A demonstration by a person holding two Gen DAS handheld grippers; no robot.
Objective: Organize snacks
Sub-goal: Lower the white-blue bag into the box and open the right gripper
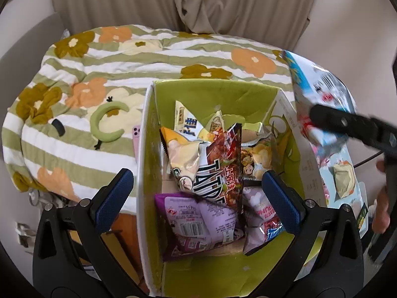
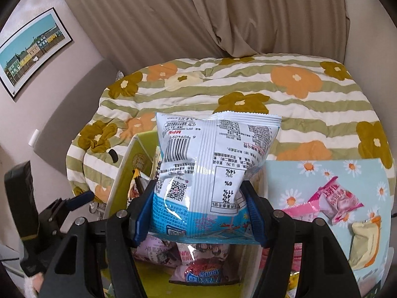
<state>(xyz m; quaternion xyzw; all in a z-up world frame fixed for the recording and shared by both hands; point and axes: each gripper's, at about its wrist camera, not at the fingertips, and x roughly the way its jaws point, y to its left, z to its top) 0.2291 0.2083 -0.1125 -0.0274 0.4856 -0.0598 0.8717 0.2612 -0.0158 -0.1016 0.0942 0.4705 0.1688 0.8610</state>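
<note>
Floral quilt [image 2: 310,104] behind a green-lined box [image 1: 198,92] filled with snack packets [image 1: 198,213], over which the right tongs [image 2: 201,211] grasp a white-and-blue snack bag [image 2: 213,164], left tongs [image 1: 198,193] released astride the box's wall.

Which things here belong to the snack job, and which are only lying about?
Job:
- blue-white bag, in the right gripper
- green box, with snacks inside
- pink snack and cream snack, on the daisy mat
- left gripper, open over the box

Lying about:
- quilt
- green headband
- phone
- picture
- curtain
</note>
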